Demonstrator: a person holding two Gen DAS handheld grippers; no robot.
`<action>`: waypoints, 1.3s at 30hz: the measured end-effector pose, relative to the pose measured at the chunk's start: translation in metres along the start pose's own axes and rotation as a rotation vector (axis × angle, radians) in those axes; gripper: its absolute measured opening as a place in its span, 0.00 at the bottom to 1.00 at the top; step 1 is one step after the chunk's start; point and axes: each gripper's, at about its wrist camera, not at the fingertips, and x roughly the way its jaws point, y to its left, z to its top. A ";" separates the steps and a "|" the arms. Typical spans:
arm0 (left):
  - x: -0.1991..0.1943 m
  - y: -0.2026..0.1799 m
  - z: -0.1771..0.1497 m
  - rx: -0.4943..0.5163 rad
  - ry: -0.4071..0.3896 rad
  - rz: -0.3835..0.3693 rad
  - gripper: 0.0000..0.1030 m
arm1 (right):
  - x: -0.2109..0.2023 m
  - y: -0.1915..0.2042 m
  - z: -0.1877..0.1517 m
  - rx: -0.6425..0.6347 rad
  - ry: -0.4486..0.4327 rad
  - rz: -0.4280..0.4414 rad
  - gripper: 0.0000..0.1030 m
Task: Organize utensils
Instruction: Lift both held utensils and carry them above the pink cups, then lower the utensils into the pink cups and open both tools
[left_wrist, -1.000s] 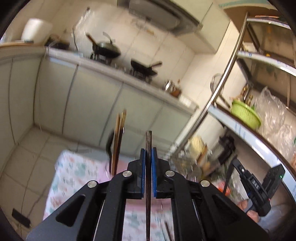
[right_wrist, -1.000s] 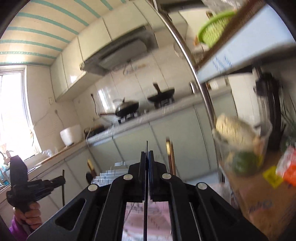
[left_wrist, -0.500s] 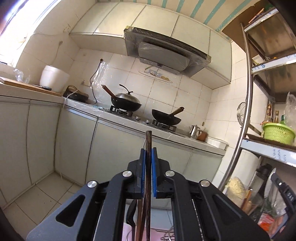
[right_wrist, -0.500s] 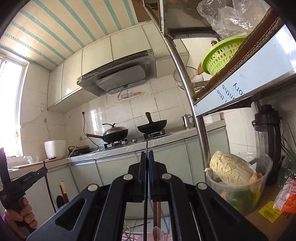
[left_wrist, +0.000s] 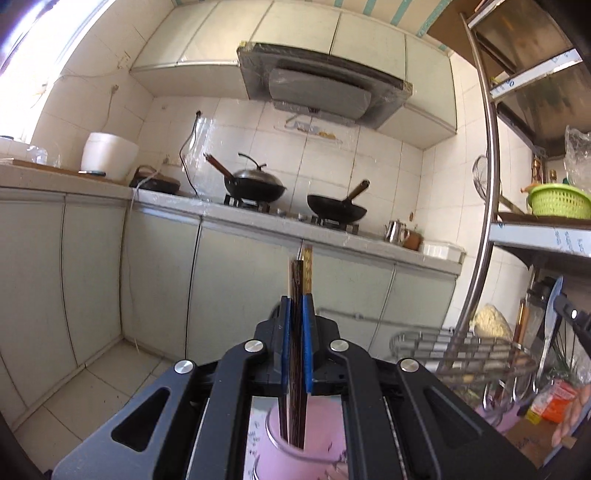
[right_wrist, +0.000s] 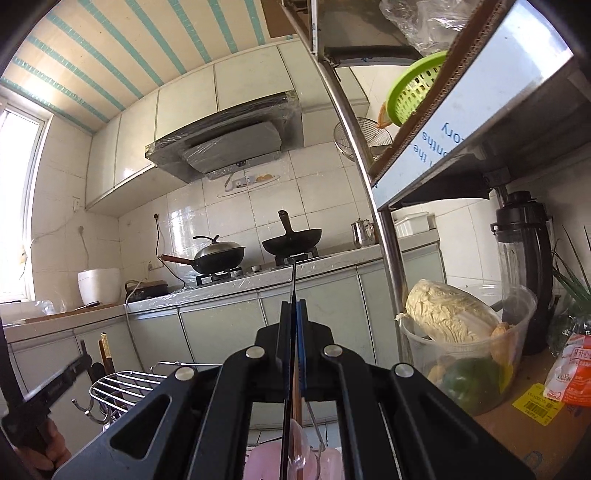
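1. The left tongs (left_wrist: 295, 325) squeeze a dark chopstick (left_wrist: 296, 280); it has come down, its tip now inside the pink cup (left_wrist: 273, 454).
2. The right tongs (right_wrist: 293, 325) pinch a thin utensil (right_wrist: 293, 280) above another pink holder (right_wrist: 332, 461).

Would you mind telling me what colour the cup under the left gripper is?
The cup is pale pink; the left wrist view shows it best.

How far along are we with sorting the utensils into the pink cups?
Done: other chopsticks already stand in the pink plastic cup. In hand: the left gripper is shut on a dark wooden chopstick whose lower end is inside that cup; the right gripper is shut on a thin dark utensil above a pink holder. Left: releasing both.
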 end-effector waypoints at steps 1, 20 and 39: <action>0.000 0.001 -0.004 -0.001 0.021 -0.004 0.05 | 0.000 -0.002 0.002 0.006 0.009 0.005 0.03; 0.013 0.014 -0.025 -0.077 0.103 -0.013 0.05 | -0.008 0.032 -0.033 -0.157 -0.038 0.018 0.02; 0.003 0.018 -0.012 -0.071 0.235 -0.040 0.34 | -0.006 0.013 -0.060 -0.045 0.340 -0.037 0.28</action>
